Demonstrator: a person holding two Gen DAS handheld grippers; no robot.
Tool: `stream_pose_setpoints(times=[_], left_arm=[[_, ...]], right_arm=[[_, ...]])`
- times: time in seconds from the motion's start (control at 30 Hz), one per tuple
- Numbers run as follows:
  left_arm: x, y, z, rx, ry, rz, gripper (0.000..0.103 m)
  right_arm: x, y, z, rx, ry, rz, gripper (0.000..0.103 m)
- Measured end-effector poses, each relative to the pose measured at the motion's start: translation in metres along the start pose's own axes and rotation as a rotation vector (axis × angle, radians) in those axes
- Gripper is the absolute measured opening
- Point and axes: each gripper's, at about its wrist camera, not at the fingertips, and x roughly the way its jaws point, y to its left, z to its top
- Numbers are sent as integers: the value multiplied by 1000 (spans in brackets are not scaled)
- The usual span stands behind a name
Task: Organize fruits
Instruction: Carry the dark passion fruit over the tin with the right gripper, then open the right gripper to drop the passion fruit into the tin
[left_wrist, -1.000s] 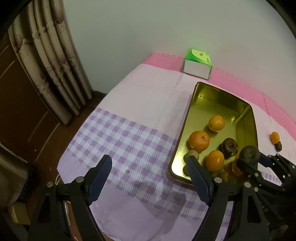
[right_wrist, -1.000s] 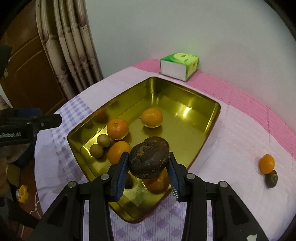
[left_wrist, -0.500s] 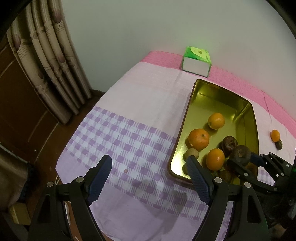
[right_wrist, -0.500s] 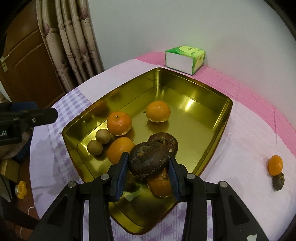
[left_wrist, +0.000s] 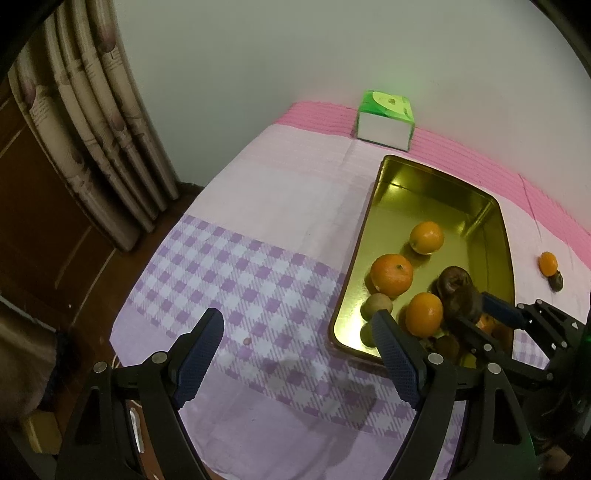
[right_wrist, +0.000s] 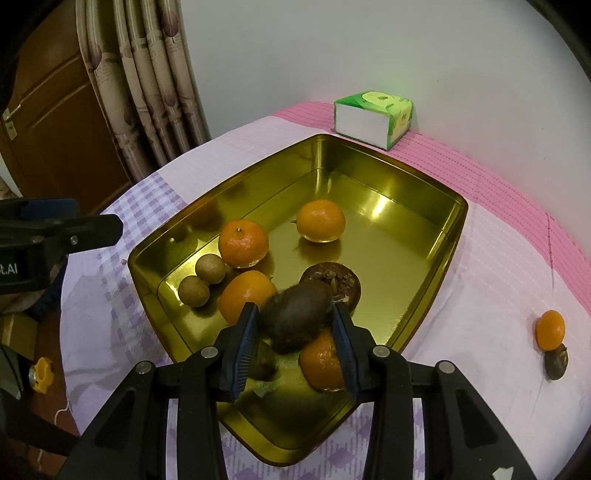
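Over the tray (right_wrist: 436, 254), right gripper (right_wrist: 293, 330) clamped a brown fruit (right_wrist: 295, 317); left gripper (left_wrist: 295, 354), at its 9 o'clock, fingers apart, empty.

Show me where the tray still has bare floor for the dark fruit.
Free: the tray's far half, from the far orange to the back wall. Crowded: the near corner under the right gripper, packed with oranges and brown fruits.

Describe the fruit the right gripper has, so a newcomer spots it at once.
Find the gold tray on the checked cloth. Over its near end, the right gripper clamps a dark brown fruit, above the oranges. It is the only fruit held off the tray floor.
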Motion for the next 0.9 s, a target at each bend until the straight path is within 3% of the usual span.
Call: stream_pose_setpoints(times=[0.5, 0.9], left_arm=[[-1, -2, 2, 24, -7, 0, 82], [0, -1, 1, 35, -5, 5, 82]], right_arm=[[-25, -11, 2, 46, -53, 3, 38], [-59, -91, -27, 194, -79, -144, 39]])
